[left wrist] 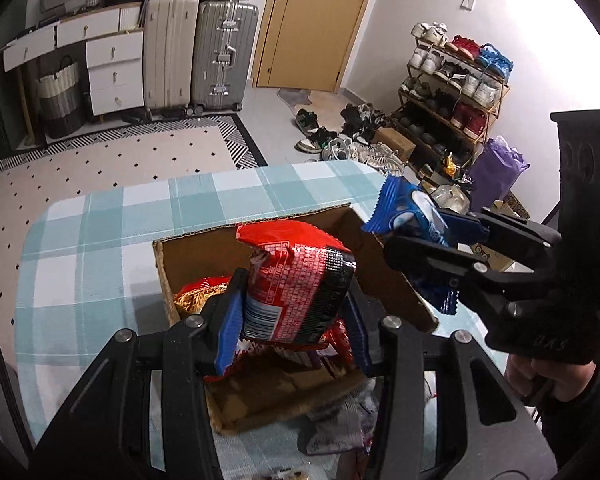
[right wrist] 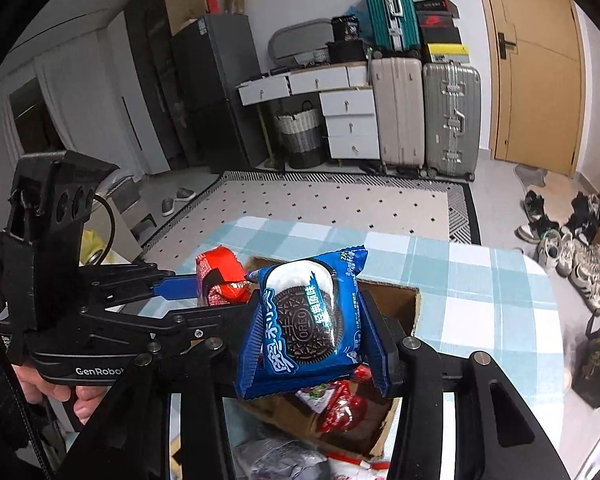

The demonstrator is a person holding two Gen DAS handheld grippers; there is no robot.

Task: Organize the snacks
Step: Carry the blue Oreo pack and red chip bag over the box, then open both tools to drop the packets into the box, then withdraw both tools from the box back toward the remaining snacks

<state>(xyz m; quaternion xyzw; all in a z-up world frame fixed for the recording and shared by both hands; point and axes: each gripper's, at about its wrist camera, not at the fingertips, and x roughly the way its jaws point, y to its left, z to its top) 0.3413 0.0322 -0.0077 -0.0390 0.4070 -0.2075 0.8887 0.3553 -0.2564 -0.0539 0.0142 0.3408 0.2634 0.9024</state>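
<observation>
My left gripper (left wrist: 296, 286) is shut on a red and black snack packet (left wrist: 300, 280), held upright over an open cardboard box (left wrist: 196, 256) on the checked teal tablecloth (left wrist: 100, 240). A gold and red packet (left wrist: 198, 294) and other red packets lie in the box. To the right, my right gripper (left wrist: 420, 234) is shut on a blue Oreo packet (left wrist: 406, 208) above the box's right flap. In the right wrist view the right gripper (right wrist: 310, 306) grips the Oreo packet (right wrist: 308, 316) over the box (right wrist: 396, 300), and the left gripper (right wrist: 228, 294) holds the red packet (right wrist: 216, 268) on the left.
Loose wrappers (left wrist: 340, 428) lie on the table in front of the box. Beyond the table are a patterned rug (left wrist: 100, 168), suitcases (left wrist: 224, 52), a white drawer unit (left wrist: 112, 72), a shoe rack (left wrist: 452, 92), scattered shoes (left wrist: 340, 136) and a purple bag (left wrist: 496, 172).
</observation>
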